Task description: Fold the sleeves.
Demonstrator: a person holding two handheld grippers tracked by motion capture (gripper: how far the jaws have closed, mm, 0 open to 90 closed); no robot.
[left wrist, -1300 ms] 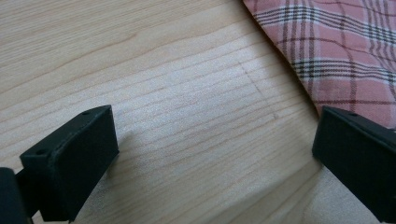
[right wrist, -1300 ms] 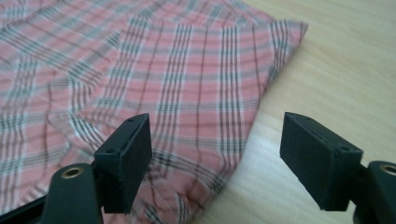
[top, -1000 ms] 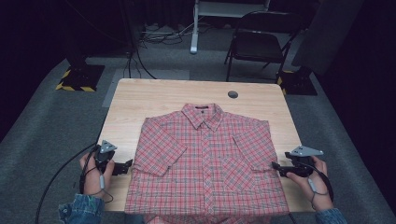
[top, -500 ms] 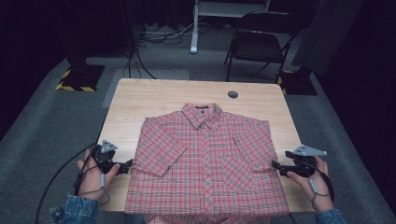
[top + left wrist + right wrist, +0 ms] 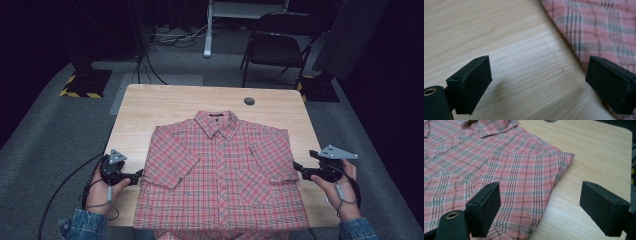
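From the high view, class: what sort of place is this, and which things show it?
Probably a recording studio or lab: dark surrounds, a wooden table with a shirt laid flat, a folding chair and floor cables.

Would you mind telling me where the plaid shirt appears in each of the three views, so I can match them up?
High view: the plaid shirt lies flat at the centre of the table, collar away from the person.
Left gripper view: its edge fills the upper right corner.
Right gripper view: it covers the left half.
Shared landmark: the light wood tabletop beside the shirt's edge.
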